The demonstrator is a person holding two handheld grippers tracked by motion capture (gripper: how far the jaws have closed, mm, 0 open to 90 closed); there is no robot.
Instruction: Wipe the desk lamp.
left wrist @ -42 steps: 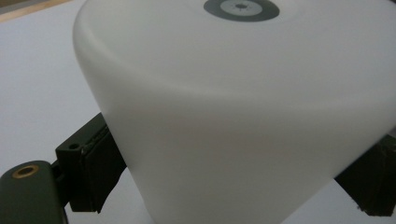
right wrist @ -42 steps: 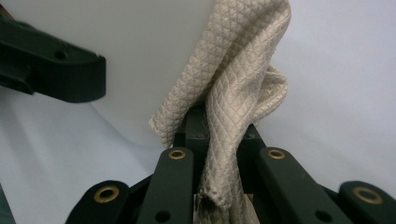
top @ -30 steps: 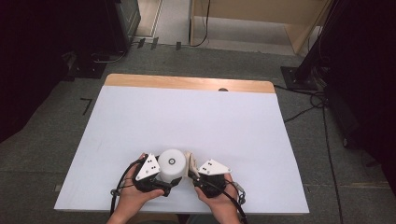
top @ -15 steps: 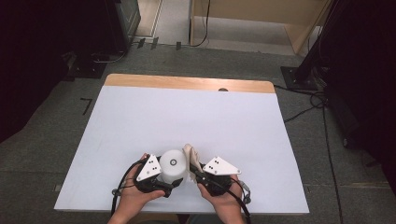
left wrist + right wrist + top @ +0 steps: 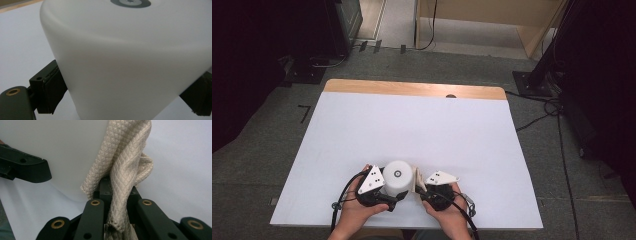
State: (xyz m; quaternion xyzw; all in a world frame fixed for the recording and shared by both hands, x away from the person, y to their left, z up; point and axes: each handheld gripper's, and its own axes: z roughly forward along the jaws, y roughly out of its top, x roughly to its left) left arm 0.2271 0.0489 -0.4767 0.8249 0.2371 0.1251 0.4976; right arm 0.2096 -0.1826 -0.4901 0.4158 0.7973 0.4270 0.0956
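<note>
Wiping looks underway, not finished. On my left, my left hand-held gripper (image 5: pixel 384 196) clamps the white, tapered plastic cup (image 5: pixel 398 177), standing upside down on the near edge of the white worktop (image 5: pixel 422 130). On my right, my right hand-held gripper (image 5: pixel 423 192) pinches the beige quilted cloth (image 5: pixel 125 177) against the cup's side; most of its wall remains.

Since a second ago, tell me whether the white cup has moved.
No. The white cup sits at the same spot near the table's front edge, clamped by the left gripper.
</note>
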